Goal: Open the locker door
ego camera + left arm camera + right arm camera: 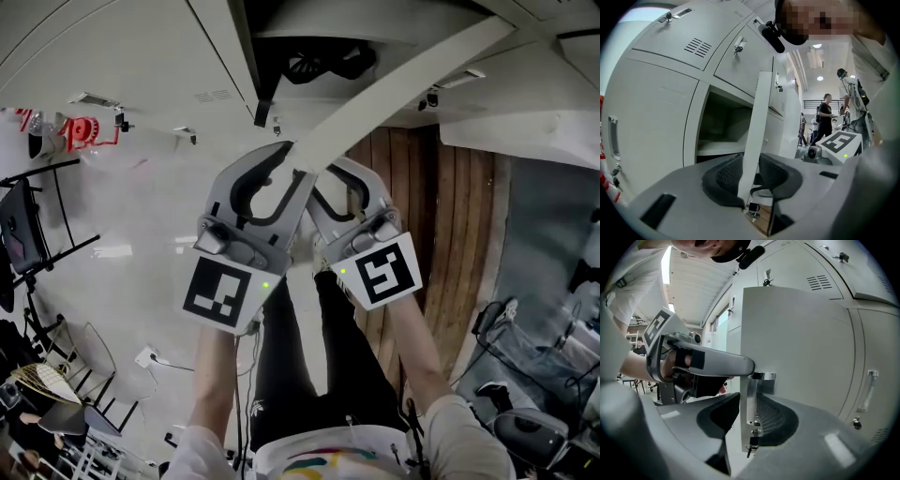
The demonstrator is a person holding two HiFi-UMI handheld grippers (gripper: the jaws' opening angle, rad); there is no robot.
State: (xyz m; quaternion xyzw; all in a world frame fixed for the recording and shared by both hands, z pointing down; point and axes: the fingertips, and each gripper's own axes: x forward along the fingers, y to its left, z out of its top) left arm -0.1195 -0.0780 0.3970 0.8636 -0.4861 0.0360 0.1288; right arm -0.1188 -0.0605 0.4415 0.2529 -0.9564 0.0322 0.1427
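Both straddle the locker door (757,117): left gripper (751,174) pinches its edge; right gripper (746,416) gapes round the handle (753,394) (key (751,446) dangling); swing it steadily.

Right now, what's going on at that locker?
A person holds a gripper in each hand at the free edge of a locker door. The door stands ajar, and the compartment behind it shows. The left gripper has the door's edge between its jaws, which look closed on it. The right gripper straddles the same edge at the metal handle, jaws apart and not pressing. A small key hangs just below the handle.
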